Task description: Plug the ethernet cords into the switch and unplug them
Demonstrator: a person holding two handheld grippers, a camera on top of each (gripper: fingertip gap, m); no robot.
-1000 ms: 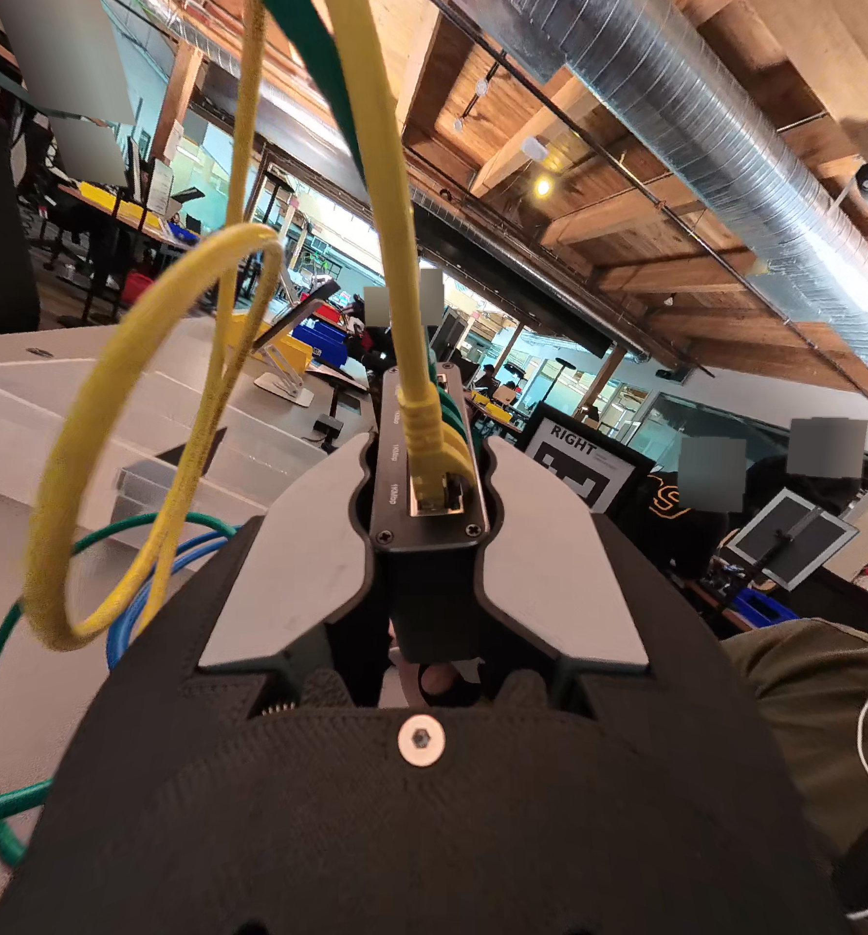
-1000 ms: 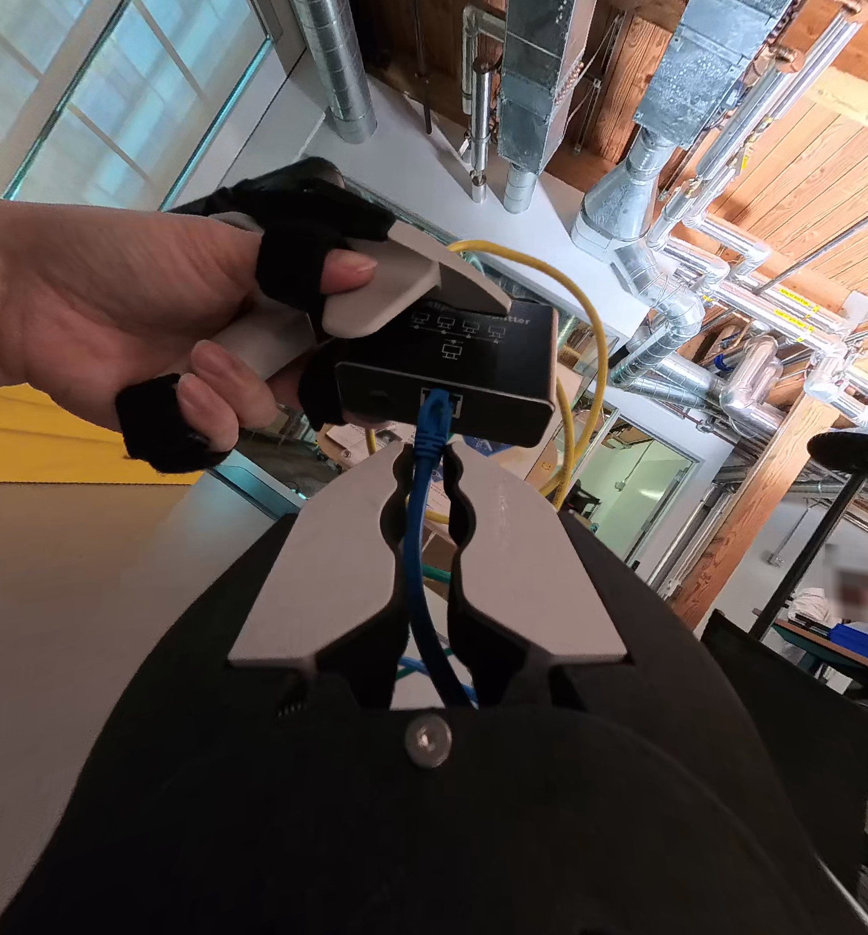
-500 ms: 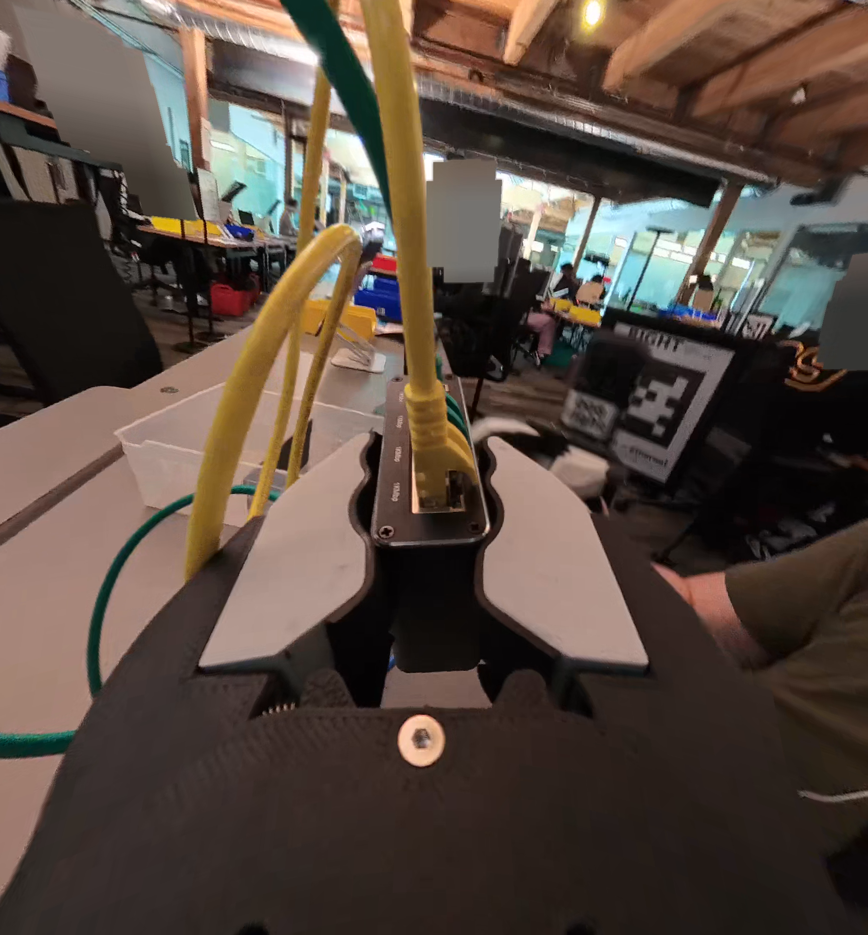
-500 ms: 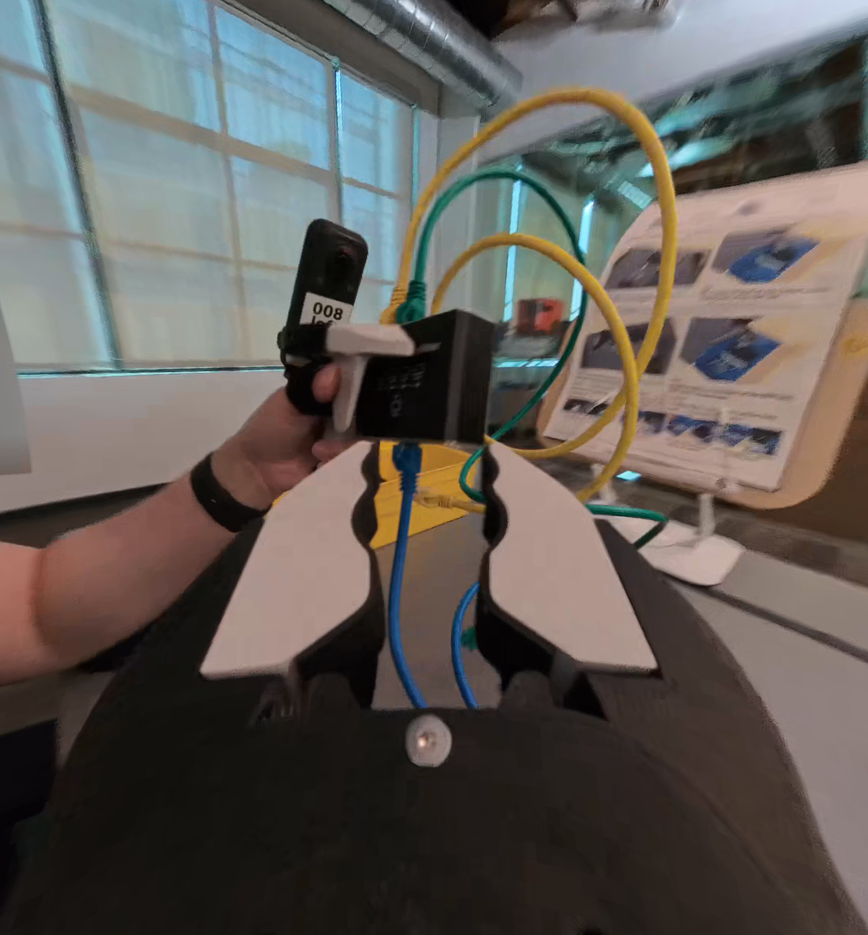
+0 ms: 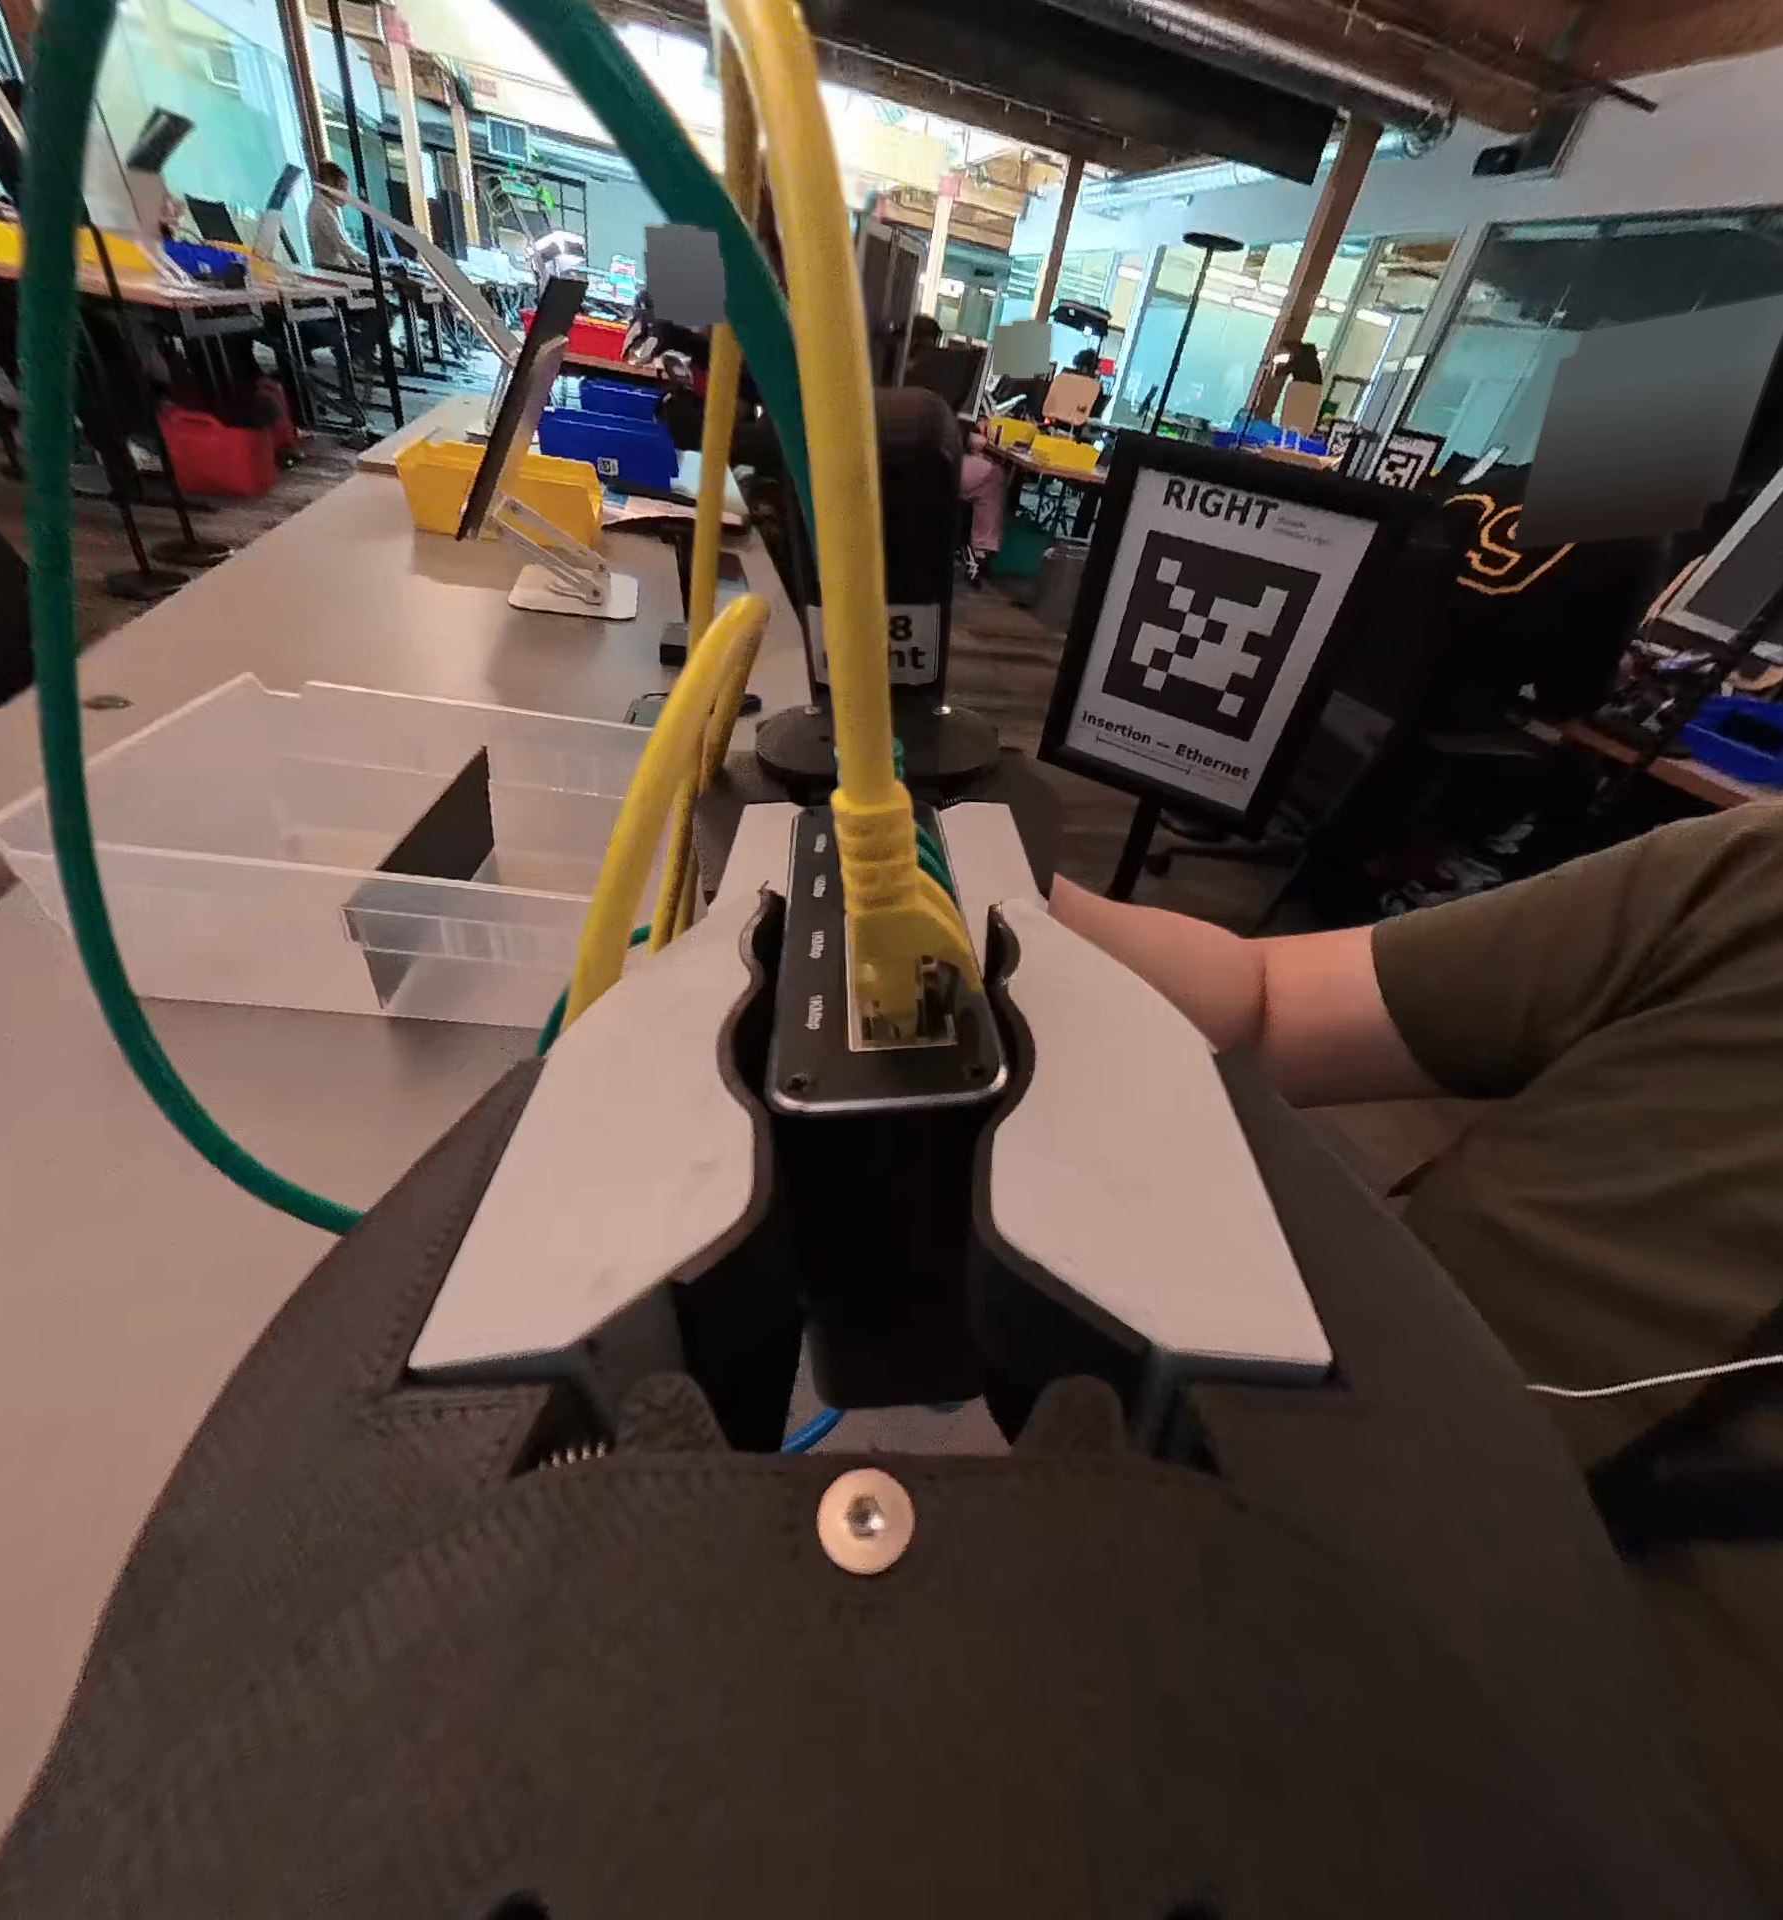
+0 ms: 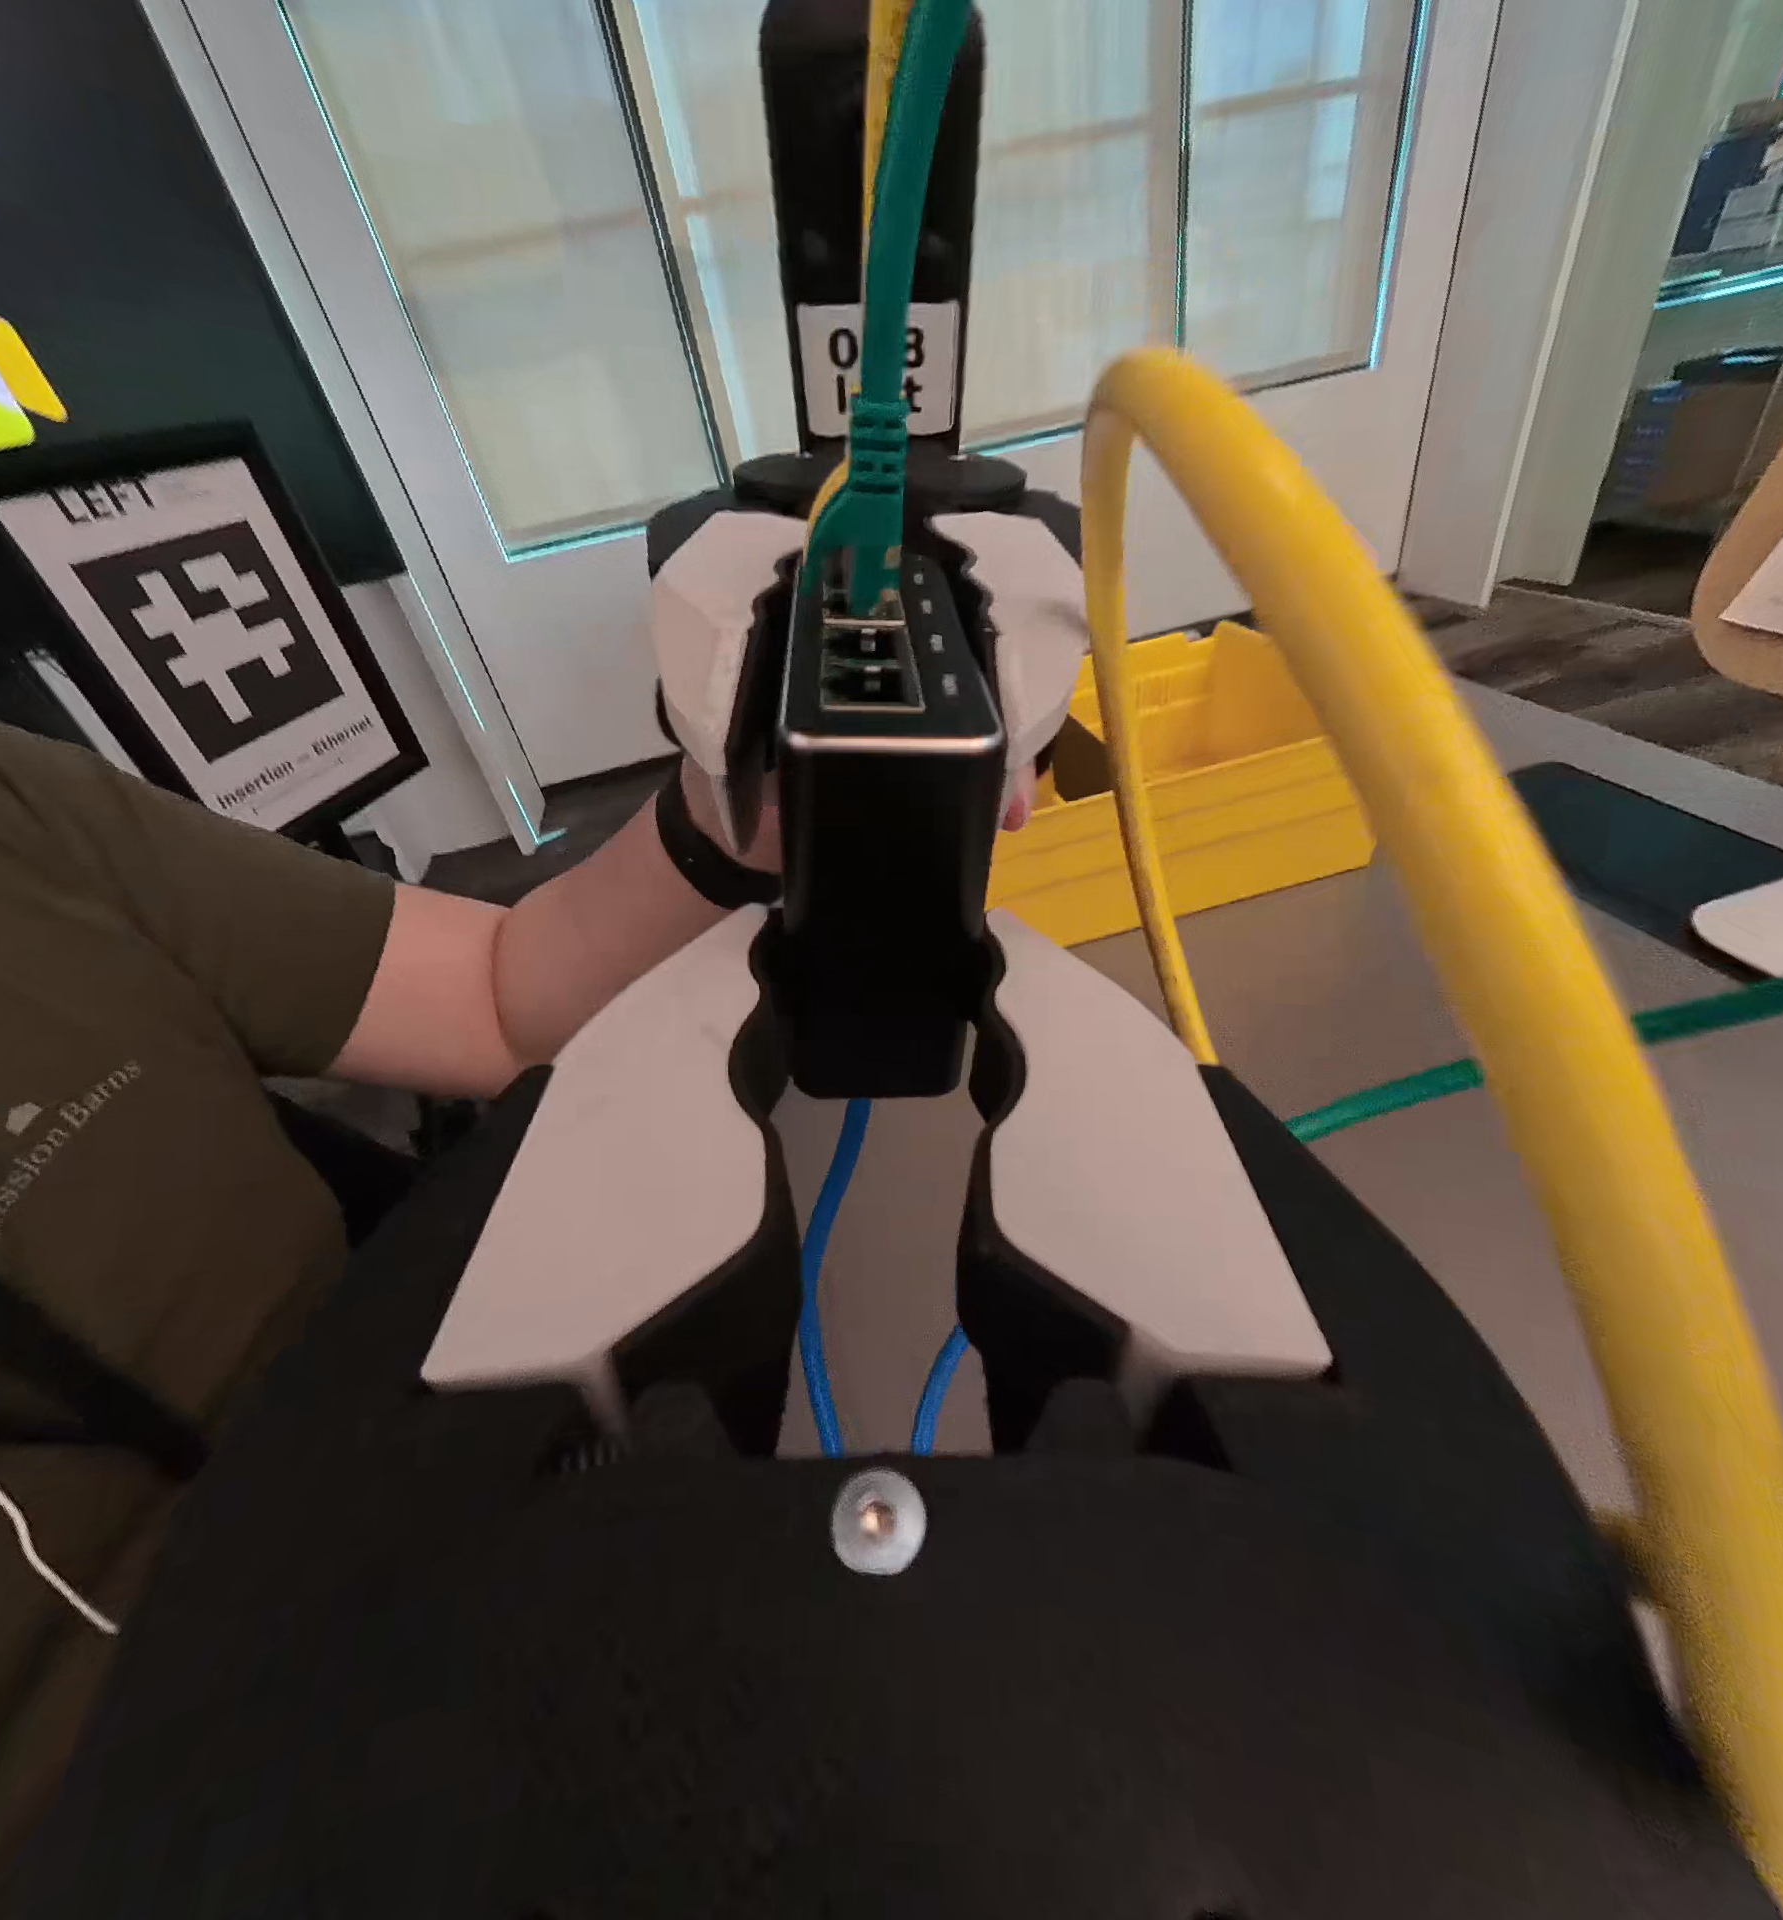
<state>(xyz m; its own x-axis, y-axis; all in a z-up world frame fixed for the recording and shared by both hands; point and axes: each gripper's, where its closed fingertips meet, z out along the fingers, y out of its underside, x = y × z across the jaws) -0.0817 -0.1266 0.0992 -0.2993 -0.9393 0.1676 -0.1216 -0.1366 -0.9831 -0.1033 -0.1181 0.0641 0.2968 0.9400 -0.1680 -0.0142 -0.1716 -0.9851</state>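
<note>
A black switch is held off the table, and my left gripper is shut on one end of it. A yellow cord is plugged into the port nearest that gripper, with a green cord plugged in behind it. My right gripper is shut on the switch's other end, facing my left gripper. In the right wrist view the green cord sits in a far port and the two nearest ports are empty. A blue cord hangs below, between the fingers. The yellow cord loops to the right.
A clear plastic bin sits on the grey table to the left. A yellow bin and a dark flat device lie on the table's right side. Framed marker signs stand beyond. The person's arm is close on the right. The tips of both grippers are at nearly the same place.
My right gripper let go of the blue cord, opened, swung round and closed on the switch's free end. My left gripper tilted the switch from pointing at the ceiling to level.
</note>
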